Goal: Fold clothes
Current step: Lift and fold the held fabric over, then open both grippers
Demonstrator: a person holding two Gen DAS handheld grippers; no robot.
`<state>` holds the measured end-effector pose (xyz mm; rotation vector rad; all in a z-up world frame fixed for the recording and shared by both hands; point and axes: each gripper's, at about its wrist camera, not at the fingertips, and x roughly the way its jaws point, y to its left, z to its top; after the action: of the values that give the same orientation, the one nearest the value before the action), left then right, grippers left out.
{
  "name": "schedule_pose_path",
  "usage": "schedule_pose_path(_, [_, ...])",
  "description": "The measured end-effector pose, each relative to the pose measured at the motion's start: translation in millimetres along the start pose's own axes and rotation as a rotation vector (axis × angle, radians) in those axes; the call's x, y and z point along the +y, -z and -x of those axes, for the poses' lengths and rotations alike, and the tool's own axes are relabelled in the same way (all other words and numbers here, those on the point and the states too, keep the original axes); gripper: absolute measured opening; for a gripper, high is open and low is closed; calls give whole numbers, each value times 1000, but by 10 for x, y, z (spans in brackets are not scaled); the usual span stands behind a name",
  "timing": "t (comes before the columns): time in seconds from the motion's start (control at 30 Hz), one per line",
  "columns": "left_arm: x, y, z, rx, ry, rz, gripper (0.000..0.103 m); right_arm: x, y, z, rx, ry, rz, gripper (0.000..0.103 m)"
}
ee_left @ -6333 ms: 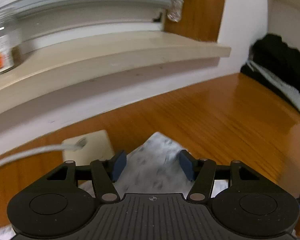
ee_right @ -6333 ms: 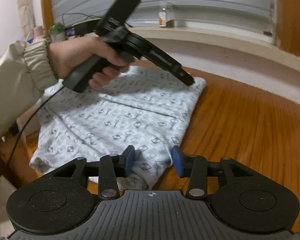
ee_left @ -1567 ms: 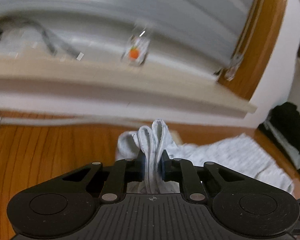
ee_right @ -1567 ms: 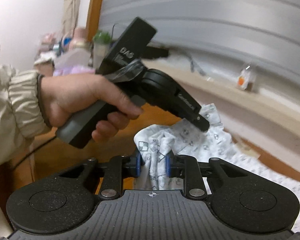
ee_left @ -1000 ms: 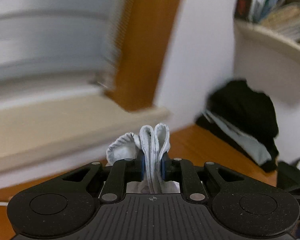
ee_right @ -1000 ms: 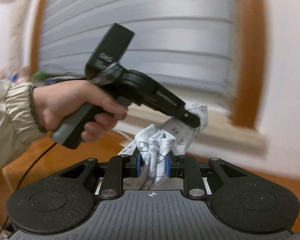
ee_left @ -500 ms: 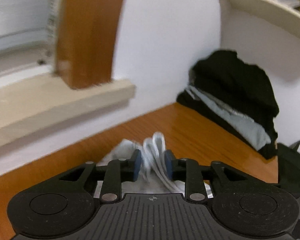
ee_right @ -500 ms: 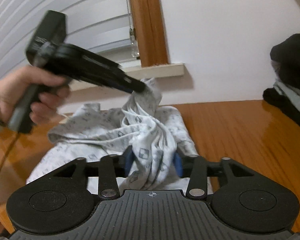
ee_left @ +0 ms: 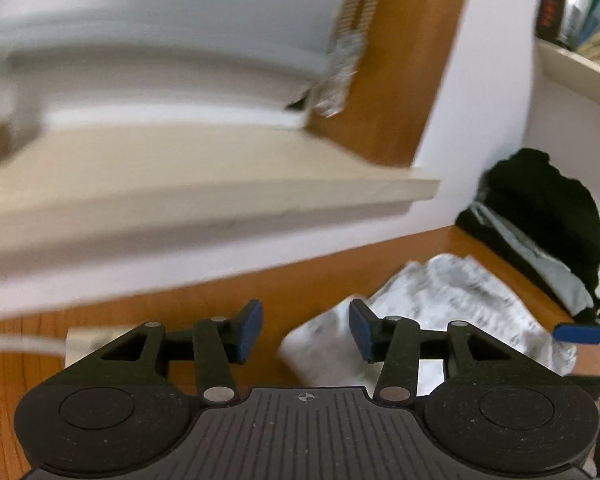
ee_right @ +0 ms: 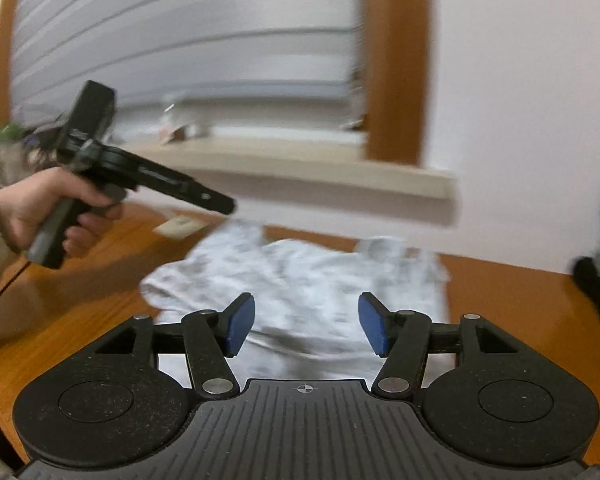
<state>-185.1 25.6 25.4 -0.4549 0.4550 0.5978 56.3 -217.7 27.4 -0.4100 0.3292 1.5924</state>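
Note:
A white garment with a small grey print (ee_right: 312,276) lies folded over itself on the wooden table (ee_right: 100,280). My right gripper (ee_right: 306,330) hovers just above its near edge, jaws opening, pads clear of the cloth. In the left wrist view the same garment (ee_left: 452,304) lies low and to the right. My left gripper (ee_left: 305,332) is over its left end, jaws opening, nothing pressed between them. In the right wrist view a hand holds the left gripper (ee_right: 228,204) above the garment's far left corner.
A pile of black and grey clothes (ee_left: 548,216) sits in the far right corner under a shelf. A cream window sill (ee_left: 204,188) juts over the table's back edge. A white socket block (ee_right: 178,226) with a cable lies at the back left.
Both grippers carried the pinched cloth over to the right, lowered it onto the table and let go. Their jaws now stand apart, and the left gripper has drawn back left.

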Motion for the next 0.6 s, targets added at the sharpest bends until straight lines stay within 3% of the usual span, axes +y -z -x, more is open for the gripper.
schedule_pose_path(0.1, [127,115,39,-26,45,33,58,220,-45,-211,38,-47,28,58])
schedule_pose_path(0.2, [223,206,81,-62,80,58,58,448,-81,-390,73,-92,56,58])
schedule_pose_path(0.37, [314,259,127,-79,134,86,59,709,-86,-514,125,-89,165,65])
schedule_pose_path(0.5, [269,266,155,-87,149,75,61,557,-192,-380,94,-109,103,65])
schedule_pose_path(0.6, [216,265,147,-82,133,42,63,294,-298,-236,49,-65,42,65])
